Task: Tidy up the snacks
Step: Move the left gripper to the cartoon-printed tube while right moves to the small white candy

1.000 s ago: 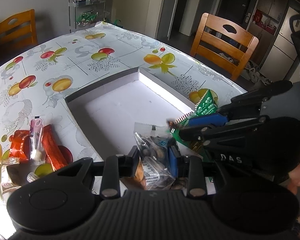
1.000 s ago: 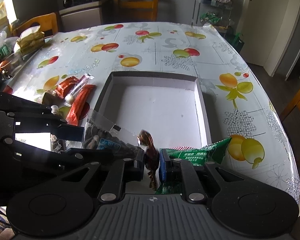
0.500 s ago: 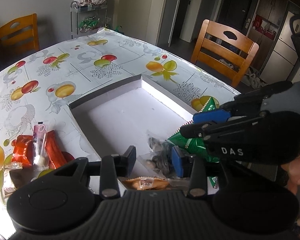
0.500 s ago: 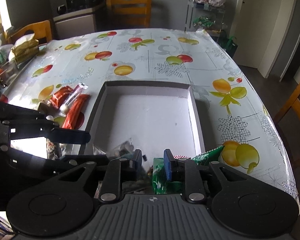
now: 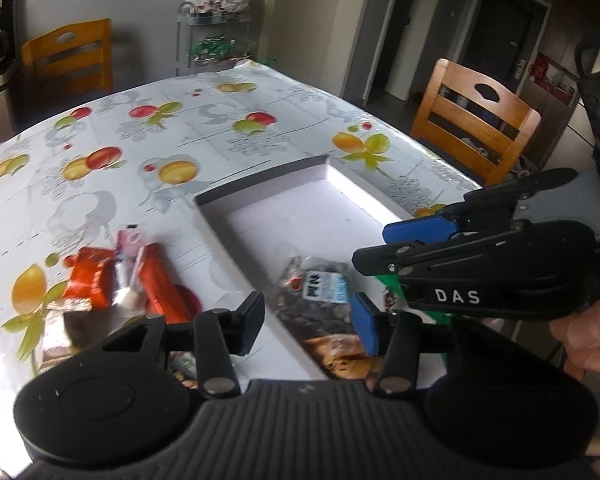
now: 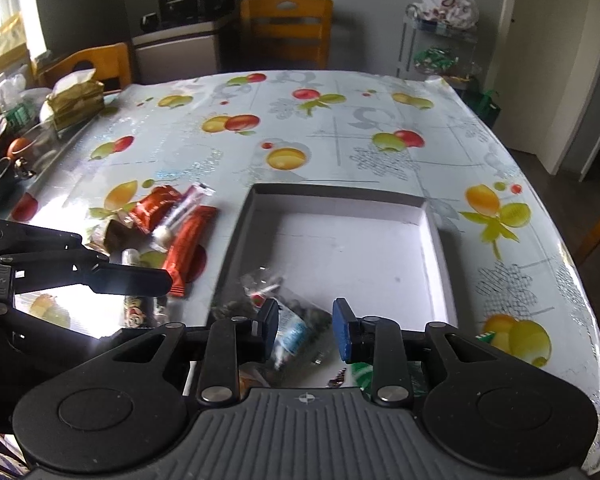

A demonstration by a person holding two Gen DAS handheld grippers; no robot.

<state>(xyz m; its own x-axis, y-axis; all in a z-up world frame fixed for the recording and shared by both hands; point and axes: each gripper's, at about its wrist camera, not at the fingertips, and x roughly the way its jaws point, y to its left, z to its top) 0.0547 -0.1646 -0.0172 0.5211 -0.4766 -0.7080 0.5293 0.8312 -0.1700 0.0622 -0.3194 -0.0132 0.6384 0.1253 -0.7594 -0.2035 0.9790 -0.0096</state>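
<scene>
My L gripper (image 5: 308,322) & R gripper (image 6: 305,330): jaws just been opening, both released, nothing gripped. Below them a clear nut bag (image 6: 290,312) lies in the white box (image 6: 436,256), near corner. Red snack packs (image 6: 188,244) lie left, on the tablecloth (image 6: 340,132).

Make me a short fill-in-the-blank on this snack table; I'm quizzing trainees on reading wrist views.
1. The clear bag of dark snacks lies inside the shallow white ____.
2. The long red bar lies on the tablecloth, ____ the box.
3. The jaws of the right gripper stand ____, with nothing pinched.
4. The tablecloth is printed with ____.

Missing words: box; outside; open; fruit
</scene>
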